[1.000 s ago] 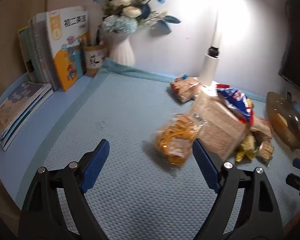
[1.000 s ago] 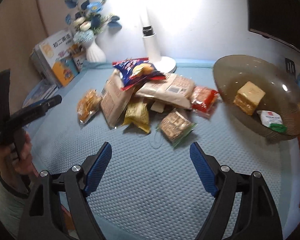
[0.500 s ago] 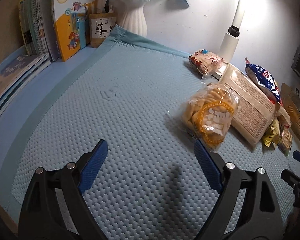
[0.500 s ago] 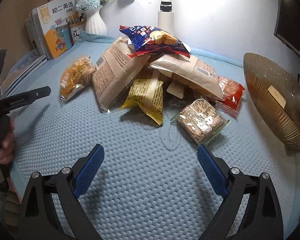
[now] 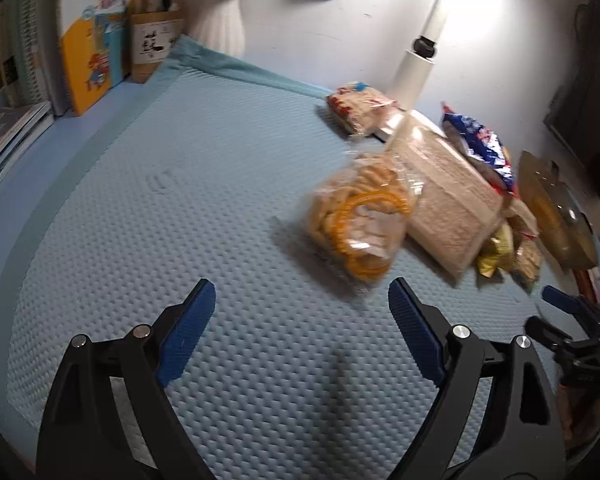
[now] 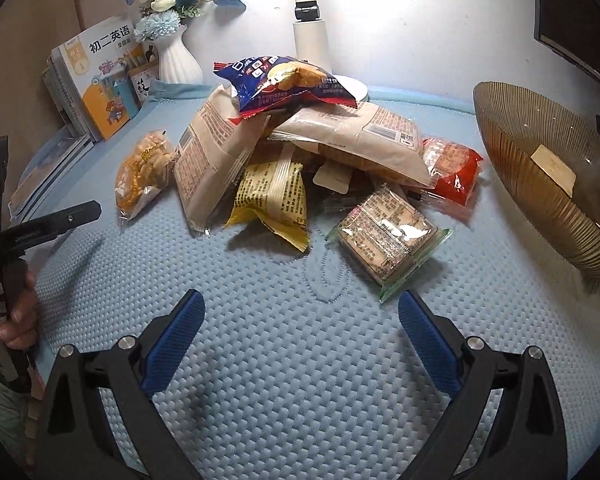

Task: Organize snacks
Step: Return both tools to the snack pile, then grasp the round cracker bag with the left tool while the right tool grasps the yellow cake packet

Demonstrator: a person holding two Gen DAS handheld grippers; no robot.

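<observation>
Blue quilted matting [image 6: 300, 360] covers the desk, lit by a white lamp [image 6: 310, 36] against the back wall. At the far left, school books [image 6: 96, 80] lean beside a pen holder [image 6: 142, 80] and a white ribbed vase [image 6: 178, 60] of blue and white flowers.

In the right wrist view, the left gripper [image 6: 40, 224] shows side-on at the left edge, gripped by a person's hand [image 6: 18, 316]. In its own view the left gripper [image 5: 302, 304] stands wide apart with nothing between its blue pads, hovering over bare mat just short of the clear bag of yellow biscuits [image 5: 360, 220].

That bag [image 6: 144, 172] lies at the left end of the snack pile. Next come a tan packet [image 6: 216, 152] tilted against the heap, a yellow packet [image 6: 274, 196] in front, a blue crisp bag [image 6: 284, 80] on top, a second tan packet [image 6: 360, 136] beneath it, a clear-wrapped square cake [image 6: 386, 236] nearest the camera, and a red packet [image 6: 454, 168] behind it.

The right gripper [image 6: 300, 320] has just been spreading its jaws; they gape wide over empty mat, the cake just ahead of the right pad.

At the far right, a ribbed amber glass bowl [image 6: 540, 184] holds a pale wrapped snack [image 6: 554, 166].
</observation>
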